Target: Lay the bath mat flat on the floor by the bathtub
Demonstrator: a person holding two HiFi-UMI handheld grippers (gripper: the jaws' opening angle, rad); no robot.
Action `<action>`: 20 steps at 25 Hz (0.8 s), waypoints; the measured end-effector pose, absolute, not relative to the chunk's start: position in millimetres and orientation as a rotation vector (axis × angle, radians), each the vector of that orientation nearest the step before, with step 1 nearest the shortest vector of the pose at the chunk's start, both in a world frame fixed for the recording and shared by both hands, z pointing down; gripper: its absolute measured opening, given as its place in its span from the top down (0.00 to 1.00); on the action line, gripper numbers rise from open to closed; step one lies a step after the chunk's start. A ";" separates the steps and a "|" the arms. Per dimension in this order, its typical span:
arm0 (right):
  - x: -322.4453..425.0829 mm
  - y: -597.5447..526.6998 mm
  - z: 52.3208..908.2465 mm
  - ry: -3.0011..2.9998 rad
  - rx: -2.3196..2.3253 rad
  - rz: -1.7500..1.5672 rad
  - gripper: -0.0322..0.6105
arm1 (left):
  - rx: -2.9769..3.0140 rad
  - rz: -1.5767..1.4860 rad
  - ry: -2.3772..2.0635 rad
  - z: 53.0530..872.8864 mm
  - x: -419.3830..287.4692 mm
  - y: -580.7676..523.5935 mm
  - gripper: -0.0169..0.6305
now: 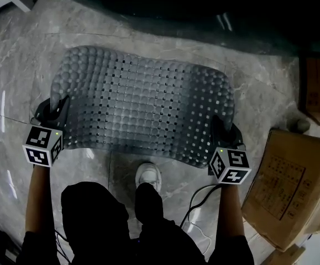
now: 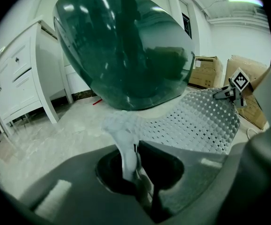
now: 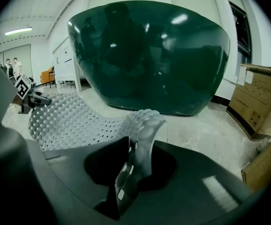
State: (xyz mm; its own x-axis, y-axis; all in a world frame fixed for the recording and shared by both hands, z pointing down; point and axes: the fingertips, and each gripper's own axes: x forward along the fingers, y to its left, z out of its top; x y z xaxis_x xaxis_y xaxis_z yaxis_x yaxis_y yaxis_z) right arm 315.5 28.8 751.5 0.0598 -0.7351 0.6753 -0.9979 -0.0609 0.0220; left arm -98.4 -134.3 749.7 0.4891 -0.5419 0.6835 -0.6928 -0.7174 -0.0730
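Left gripper (image 1: 56, 108) and right gripper (image 1: 222, 127) each clamp a near corner of the bath mat (image 1: 143, 106).
Grey, knobbly, perforated, it spreads over the marble floor (image 1: 16, 70) beside the dark green bathtub (image 1: 204, 7).

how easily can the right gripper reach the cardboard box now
Probably not yet: the right gripper is shut on the bath mat, though only bare floor separates it from the cardboard box.

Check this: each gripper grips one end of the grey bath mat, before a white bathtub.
Wrong colour: the bathtub is dark green, per the right gripper view. Left gripper and right gripper each grip one end of the bath mat.
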 end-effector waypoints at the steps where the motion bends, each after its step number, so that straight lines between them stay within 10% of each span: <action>1: 316.6 29.8 753.8 -1.720 1.853 0.705 0.82 | 2.521 1.041 -1.062 750.6 -99.2 -135.2 0.95; 20: 344.4 38.4 808.2 -1.630 1.858 0.875 0.82 | 2.415 1.088 -1.064 787.3 -115.0 -152.9 0.94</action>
State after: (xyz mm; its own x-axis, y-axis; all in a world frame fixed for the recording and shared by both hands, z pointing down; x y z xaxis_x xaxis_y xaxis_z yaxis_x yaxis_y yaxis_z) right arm 344.4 38.4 808.2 0.0697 -0.6573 0.7504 -0.9887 -0.1458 -0.0359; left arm -115.0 -152.9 787.3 0.4430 -0.5096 0.7376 -0.7257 -0.6869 -0.0387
